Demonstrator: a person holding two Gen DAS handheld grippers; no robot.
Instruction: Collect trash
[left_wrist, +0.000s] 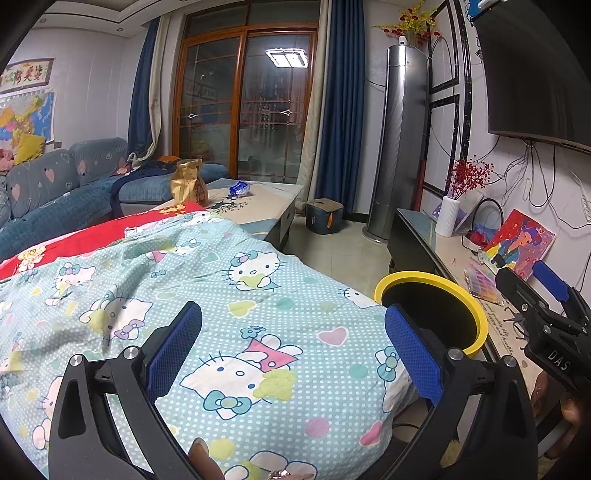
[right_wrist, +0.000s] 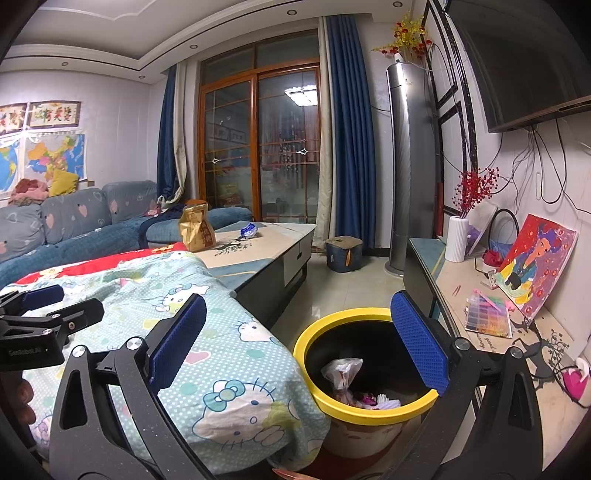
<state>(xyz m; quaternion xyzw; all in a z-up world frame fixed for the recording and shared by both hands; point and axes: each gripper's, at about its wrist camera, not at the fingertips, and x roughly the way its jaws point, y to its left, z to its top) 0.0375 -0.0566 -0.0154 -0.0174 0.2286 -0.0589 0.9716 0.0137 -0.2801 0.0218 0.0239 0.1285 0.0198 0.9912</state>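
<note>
Two grippers are shown, each with two blue textured pads: the left gripper (left_wrist: 293, 345) and the right gripper (right_wrist: 299, 338), both spread apart and empty. One round yellow-rimmed trash bin (right_wrist: 364, 408) is seen near right, holding a crumpled clear plastic bag (right_wrist: 343, 371). On the far surface (right_wrist: 273, 234), one gold paper bag (right_wrist: 196, 227) and one blue-white wrapper (right_wrist: 248, 230) are seen.
</note>
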